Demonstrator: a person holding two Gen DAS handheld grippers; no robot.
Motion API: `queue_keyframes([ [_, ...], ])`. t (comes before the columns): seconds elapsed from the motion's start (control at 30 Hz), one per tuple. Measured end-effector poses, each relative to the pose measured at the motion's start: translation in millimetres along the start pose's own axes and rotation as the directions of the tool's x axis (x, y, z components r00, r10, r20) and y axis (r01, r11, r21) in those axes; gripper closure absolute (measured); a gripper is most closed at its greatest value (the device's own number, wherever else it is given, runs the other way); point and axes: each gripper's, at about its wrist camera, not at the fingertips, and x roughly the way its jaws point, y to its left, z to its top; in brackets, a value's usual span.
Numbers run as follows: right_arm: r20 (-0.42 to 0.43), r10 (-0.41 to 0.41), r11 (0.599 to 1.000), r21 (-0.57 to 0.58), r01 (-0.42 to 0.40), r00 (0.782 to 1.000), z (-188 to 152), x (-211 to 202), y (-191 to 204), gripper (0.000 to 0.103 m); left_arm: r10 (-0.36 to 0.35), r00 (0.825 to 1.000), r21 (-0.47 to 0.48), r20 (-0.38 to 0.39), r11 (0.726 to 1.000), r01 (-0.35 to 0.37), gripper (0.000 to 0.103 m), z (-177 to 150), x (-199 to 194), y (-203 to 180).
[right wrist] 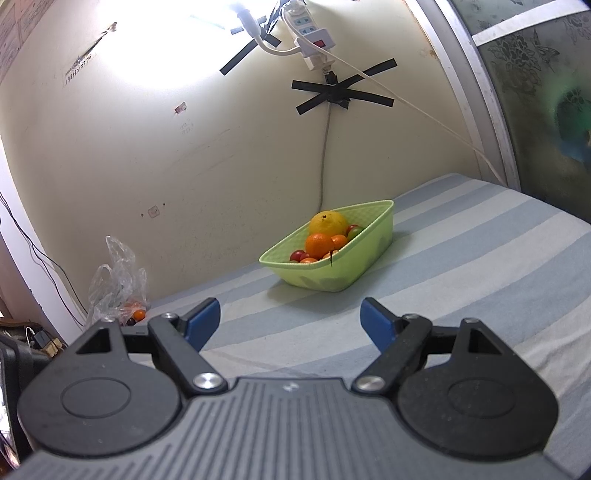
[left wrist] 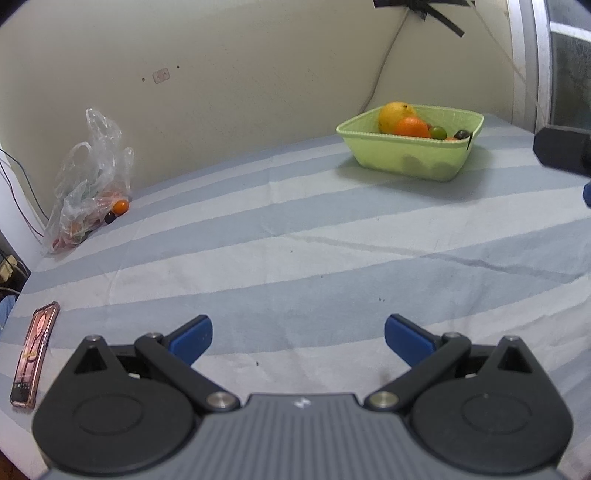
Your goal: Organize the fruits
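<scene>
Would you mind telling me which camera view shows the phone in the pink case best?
The left wrist view: the phone lies fully visible on the striped cloth at the lower left, beside the left gripper. The right wrist view does not show it at all.

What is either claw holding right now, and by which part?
Nothing. The left claw and right claw both stand open over the striped cloth, with no fruit between their pads.

Home bedroom: striped blue-white bedsheet over bed, white power strip taped on scuffed cream wall, pink-cased phone.
</scene>
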Motion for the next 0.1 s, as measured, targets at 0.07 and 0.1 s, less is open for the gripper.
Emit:
queue_keyframes([
  [0.07,0.003,-0.002,1.000,-0.003,0.002,1.000,0.0,-0.2,0.5,0.018,-0.003,1.000,-0.004,0.007,1.000,0.003,0.000,1.2,-1.1,1.3],
  [0.1,0.006,-0.004,1.000,-0.009,0.004,1.000,-0.2,-0.4,1.4,0.018,-0.002,1.000,-0.002,0.011,1.000,0.002,0.000,1.9,-1.3,1.4],
])
